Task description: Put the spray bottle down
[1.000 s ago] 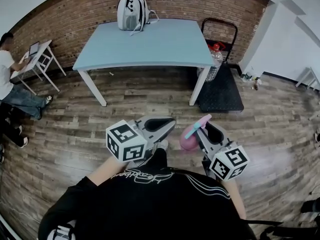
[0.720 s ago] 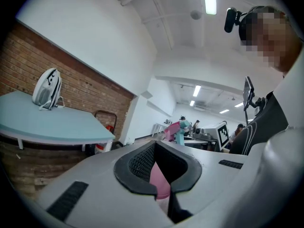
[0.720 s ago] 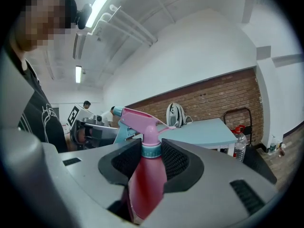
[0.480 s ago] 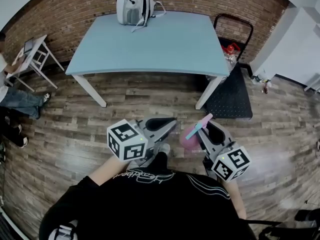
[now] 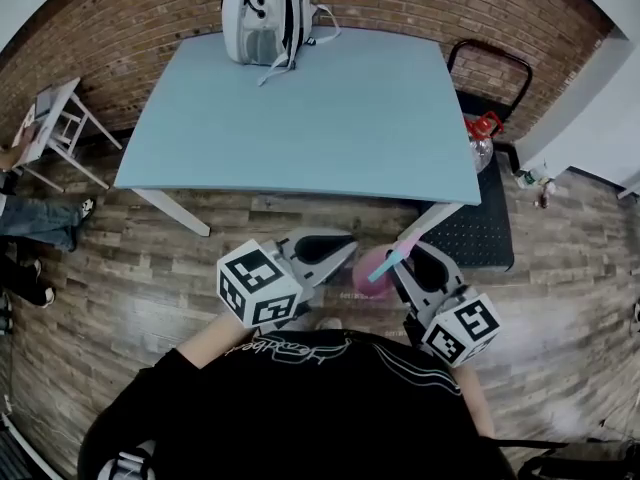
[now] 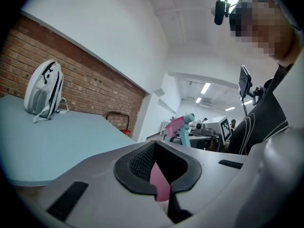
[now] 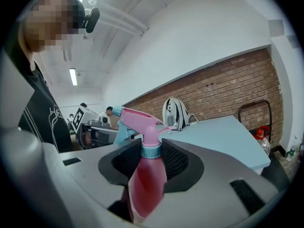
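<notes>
A pink spray bottle point(image 5: 374, 269) with a light blue trigger stands upright in my right gripper point(image 5: 402, 268), whose jaws are shut on its body just under the collar. In the right gripper view the spray bottle point(image 7: 147, 175) fills the gap between the black pads point(image 7: 178, 163). My left gripper point(image 5: 325, 247) is beside it on the left, shut and holding nothing. From the left gripper view the bottle's pink spray head point(image 6: 178, 125) shows past the closed jaws. Both grippers hover over the floor near the front edge of the light blue table point(image 5: 330, 108).
A white-grey backpack point(image 5: 265, 8) stands at the table's far edge against the brick wall. A black cart point(image 5: 488, 226) with a water jug point(image 5: 480, 146) sits right of the table. A small white table point(image 5: 50, 118) and a seated person's legs point(image 5: 40, 218) are at far left.
The view has moved forward: the blue table has come closer and larger, its front edge now just ahead of the grippers. The right gripper still holds the bottle.
</notes>
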`<action>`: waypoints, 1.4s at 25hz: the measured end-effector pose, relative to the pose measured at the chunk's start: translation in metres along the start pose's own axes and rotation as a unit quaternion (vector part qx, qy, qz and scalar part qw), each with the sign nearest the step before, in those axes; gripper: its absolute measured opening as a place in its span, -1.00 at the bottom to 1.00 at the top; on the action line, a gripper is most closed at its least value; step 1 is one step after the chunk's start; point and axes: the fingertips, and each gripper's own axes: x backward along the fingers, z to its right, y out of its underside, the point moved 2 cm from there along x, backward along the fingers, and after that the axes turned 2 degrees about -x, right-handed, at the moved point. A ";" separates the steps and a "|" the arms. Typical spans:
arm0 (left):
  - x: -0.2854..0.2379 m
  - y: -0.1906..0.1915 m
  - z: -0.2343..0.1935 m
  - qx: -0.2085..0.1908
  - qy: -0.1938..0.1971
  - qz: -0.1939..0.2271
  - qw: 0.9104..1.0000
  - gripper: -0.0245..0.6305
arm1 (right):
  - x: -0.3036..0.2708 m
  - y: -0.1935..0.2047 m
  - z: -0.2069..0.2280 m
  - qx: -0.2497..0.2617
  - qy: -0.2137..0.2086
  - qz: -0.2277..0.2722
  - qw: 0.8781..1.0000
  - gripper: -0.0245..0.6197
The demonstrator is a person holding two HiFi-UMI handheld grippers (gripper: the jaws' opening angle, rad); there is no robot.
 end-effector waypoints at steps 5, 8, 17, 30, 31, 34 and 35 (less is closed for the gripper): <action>-0.020 -0.012 -0.038 -0.002 0.002 -0.011 1.000 -0.90 | -0.028 -0.018 0.031 0.005 0.011 0.007 1.000 -0.51; -0.028 -0.017 -0.052 0.009 -0.001 -0.010 1.000 -0.90 | -0.035 -0.022 0.047 0.002 0.017 0.007 1.000 -0.51; -0.051 -0.023 -0.094 0.013 -0.024 -0.007 1.000 -0.91 | -0.070 -0.019 0.087 -0.019 0.002 0.000 1.000 -0.51; -0.106 -0.042 -0.191 0.065 -0.062 -0.006 0.996 -0.90 | -0.151 -0.047 0.185 -0.017 -0.027 -0.015 0.999 -0.51; -0.110 -0.044 -0.200 0.068 -0.067 -0.004 0.995 -0.90 | -0.158 -0.050 0.194 -0.018 -0.029 -0.016 0.999 -0.51; -0.120 -0.050 -0.226 0.076 -0.080 0.002 0.994 -0.90 | -0.180 -0.057 0.216 -0.018 -0.035 -0.019 0.999 -0.51; -0.122 -0.051 -0.234 0.080 -0.083 0.003 0.993 -0.90 | -0.188 -0.058 0.222 -0.018 -0.037 -0.022 0.999 -0.51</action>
